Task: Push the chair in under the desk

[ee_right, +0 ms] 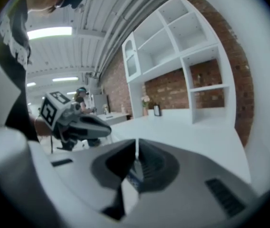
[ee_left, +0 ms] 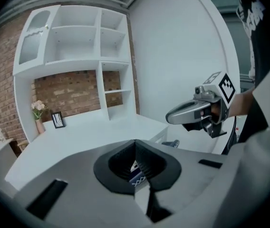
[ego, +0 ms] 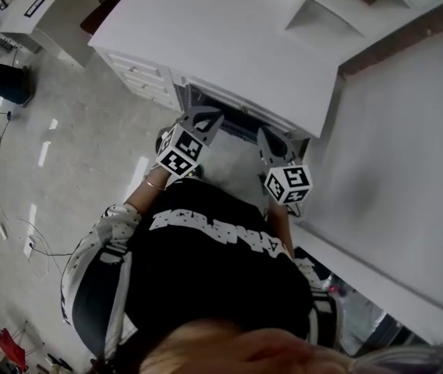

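With the left gripper (ego: 204,120) and right gripper (ego: 268,143) both pinched shut on nothing near the desk's (ego: 229,37) front edge, and the chair (ego: 237,125) seemingly tucked beneath it, the person probably needed only to confirm it sat square.

Tall white open-shelf unit (ee_left: 78,46) against red brick wall (ee_left: 68,91). Small vase of pale flowers (ee_left: 38,114) and black-framed picture (ee_left: 57,119) side by side below shelves. Glossy grey floor (ego: 89,123); thin dark cables (ego: 7,213) trailing at left. Second white table (ego: 46,6) in far corner. Ceiling strip light (ee_right: 49,32) lit.
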The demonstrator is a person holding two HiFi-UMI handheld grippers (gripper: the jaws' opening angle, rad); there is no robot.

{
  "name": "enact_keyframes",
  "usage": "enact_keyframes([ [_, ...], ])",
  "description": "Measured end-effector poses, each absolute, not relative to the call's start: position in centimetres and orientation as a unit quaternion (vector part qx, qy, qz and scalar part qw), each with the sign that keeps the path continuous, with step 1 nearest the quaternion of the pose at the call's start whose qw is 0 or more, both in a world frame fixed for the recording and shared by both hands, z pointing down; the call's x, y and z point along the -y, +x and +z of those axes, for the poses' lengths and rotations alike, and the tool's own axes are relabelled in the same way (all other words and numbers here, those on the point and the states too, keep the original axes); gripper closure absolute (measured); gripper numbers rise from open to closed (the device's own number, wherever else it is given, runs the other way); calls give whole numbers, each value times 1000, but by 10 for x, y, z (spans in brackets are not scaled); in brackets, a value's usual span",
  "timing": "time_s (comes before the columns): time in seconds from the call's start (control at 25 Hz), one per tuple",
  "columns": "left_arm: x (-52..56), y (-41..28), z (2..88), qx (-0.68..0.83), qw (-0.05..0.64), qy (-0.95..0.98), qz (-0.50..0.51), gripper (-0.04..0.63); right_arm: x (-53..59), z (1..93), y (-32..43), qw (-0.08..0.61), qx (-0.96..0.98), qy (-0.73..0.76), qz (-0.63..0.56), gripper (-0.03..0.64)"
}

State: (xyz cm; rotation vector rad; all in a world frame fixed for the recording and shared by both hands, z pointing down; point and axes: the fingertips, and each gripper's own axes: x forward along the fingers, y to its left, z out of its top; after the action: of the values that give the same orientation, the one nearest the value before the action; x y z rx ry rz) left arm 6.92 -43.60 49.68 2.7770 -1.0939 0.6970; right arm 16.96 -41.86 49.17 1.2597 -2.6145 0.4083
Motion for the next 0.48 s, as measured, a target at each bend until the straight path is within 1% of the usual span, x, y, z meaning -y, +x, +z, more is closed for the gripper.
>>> enact_keyframes([
  [0.2,448,67,454,375,78,913,140,561,428,467,183,68,881,449,136,581],
  [0.48,454,63,414,387,42,914,117,561,436,439,191,48,878,463,111,581],
])
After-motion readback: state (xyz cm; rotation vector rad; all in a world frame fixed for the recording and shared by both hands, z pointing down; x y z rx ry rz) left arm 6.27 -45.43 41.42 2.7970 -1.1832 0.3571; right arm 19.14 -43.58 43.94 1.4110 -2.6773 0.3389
